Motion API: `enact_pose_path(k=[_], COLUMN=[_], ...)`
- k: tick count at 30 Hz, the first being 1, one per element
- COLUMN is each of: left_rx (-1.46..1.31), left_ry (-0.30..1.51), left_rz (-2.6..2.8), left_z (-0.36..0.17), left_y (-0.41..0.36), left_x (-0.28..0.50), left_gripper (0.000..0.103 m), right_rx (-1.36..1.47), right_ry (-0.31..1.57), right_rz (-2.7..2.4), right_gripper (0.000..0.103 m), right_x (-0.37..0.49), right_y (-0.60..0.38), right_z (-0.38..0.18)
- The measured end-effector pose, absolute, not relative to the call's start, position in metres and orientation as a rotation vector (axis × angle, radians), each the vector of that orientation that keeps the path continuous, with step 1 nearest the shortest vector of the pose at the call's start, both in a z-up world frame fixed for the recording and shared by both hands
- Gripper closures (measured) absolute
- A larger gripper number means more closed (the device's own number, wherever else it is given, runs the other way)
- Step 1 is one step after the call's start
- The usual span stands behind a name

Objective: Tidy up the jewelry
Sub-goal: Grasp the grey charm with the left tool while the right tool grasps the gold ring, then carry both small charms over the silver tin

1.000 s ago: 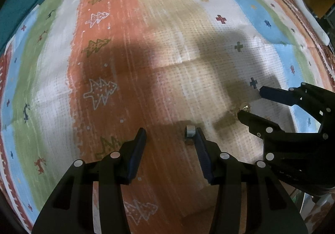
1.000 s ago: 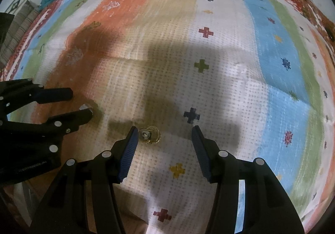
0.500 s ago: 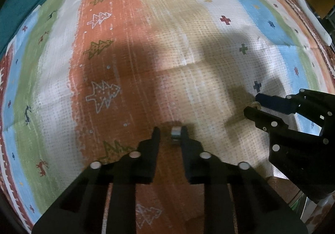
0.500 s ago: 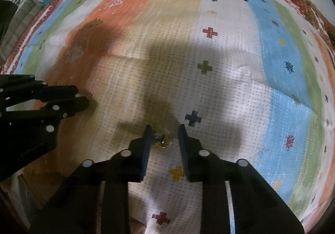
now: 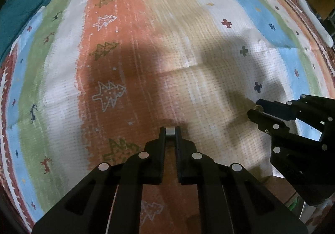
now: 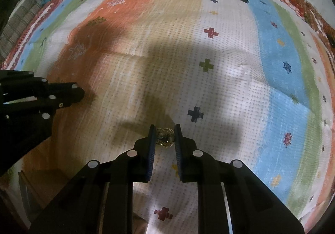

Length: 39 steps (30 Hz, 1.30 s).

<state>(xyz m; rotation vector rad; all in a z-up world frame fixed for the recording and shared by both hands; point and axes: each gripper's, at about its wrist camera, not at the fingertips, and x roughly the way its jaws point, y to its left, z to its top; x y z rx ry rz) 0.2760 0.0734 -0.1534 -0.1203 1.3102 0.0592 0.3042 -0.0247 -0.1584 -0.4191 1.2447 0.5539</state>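
Two pieces are now in your grip, one per tool, both low against the striped cloth [image 5: 188, 49]. Your left gripper [image 5: 169, 132] has its jaws pinched on a small silver ring [image 5: 170, 131], the narrowest they go. Your right gripper [image 6: 164, 134] has just been closing and clamps a gold twisted piece [image 6: 165, 137] between its pads. No tray or box shows in either view, so lifting, carrying and sorting all appear to remain.

Woven cotton cloth [image 5: 188, 49] — orange, tan, white, blue, green stripes, tree and cross motifs; gold twisted ring [image 6: 165, 137]; silver band [image 5: 170, 132].
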Motion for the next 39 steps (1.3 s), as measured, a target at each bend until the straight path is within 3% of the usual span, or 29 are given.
enact_pose_path(k=[39], left_rx=[-0.155], left_ry=[1.122], left_rz=[0.050], left_z=[-0.065], left_y=[0.041], left_x=[0.180], left_gripper=[0.095], right_rx=[-0.307], right_ry=[1.094], right_rz=[0.581], right_gripper=[0.085], right_x=[0.222], right_y=[-0.058], right_z=[-0.069])
